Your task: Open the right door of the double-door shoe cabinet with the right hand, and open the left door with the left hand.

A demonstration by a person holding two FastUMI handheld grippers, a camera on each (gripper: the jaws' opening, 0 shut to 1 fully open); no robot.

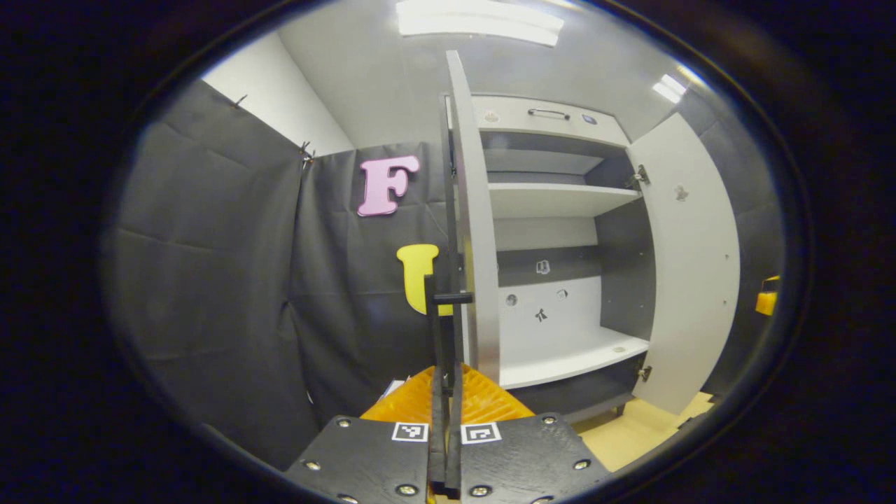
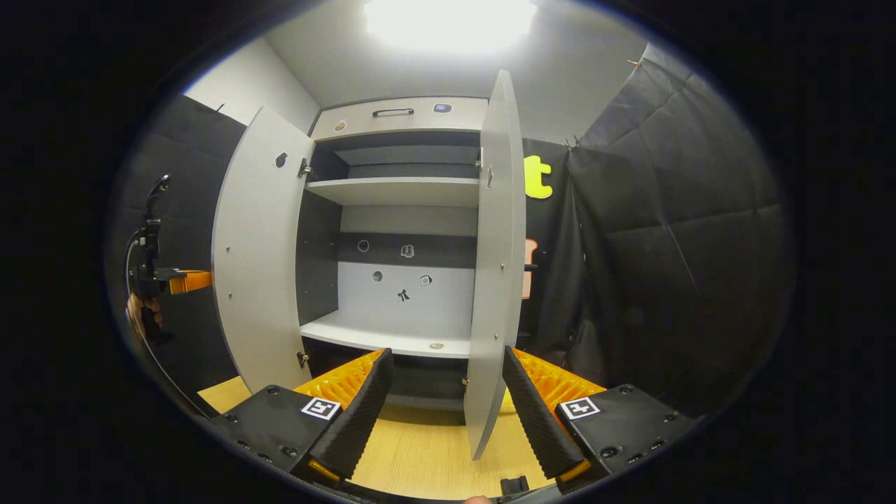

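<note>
The shoe cabinet point(image 2: 399, 115) stands with both pale grey doors swung out. In the left gripper view the left door point(image 1: 479, 231) is seen edge-on. My left gripper point(image 1: 442, 301) is shut on its small dark handle point(image 1: 458, 297), which sticks out from the door's outer face. The right door point(image 1: 689, 266) hangs wide open beyond. In the right gripper view the right door point(image 2: 497, 280) stands edge-on, and my right gripper point(image 2: 448, 420) is open with the door's lower edge between its fingers, touching neither. The left door point(image 2: 255, 266) is open, with the left gripper point(image 2: 150, 269) and a hand behind it.
Inside the cabinet are an upper shelf point(image 2: 395, 190) and a lower shelf point(image 2: 392, 341), both bare, with a drawer front across the top. A light wooden floor point(image 2: 427, 448) lies in front. Black cloth walls close in on the right point(image 2: 672, 245) and on the left point(image 1: 224, 280).
</note>
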